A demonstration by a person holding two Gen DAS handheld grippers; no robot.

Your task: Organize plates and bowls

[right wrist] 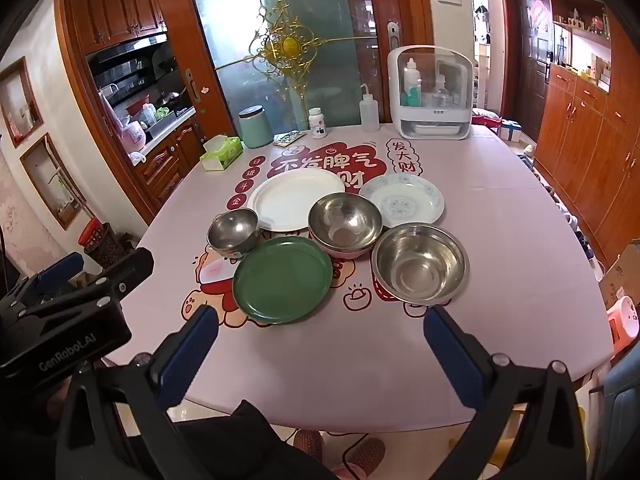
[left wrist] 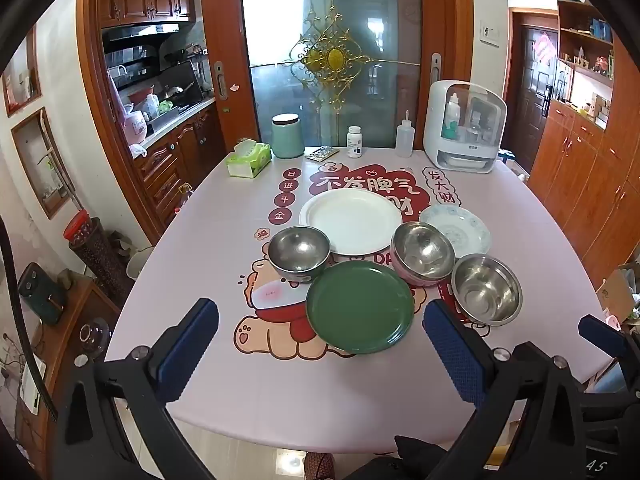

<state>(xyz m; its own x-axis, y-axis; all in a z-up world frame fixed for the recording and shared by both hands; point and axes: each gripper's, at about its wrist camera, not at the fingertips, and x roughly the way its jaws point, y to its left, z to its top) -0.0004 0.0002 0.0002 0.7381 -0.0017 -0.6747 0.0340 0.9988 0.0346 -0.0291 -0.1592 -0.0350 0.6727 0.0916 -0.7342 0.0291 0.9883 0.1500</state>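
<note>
Left gripper [left wrist: 320,344] and right gripper [right wrist: 320,340] gape wide, holding nothing

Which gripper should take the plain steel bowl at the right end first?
Right, probably. The plain steel bowl lies just ahead of the open right gripper, toward its right finger; from the left gripper it sits off right, past the green plate.

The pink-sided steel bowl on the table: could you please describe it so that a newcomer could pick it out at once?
Start at the large white plate mid-table; the pink-sided bowl sits just right of its near edge, in front of the blue-patterned plate. Of the three steel bowls, it is the middle one, and the only one with a pink outer wall.
</note>
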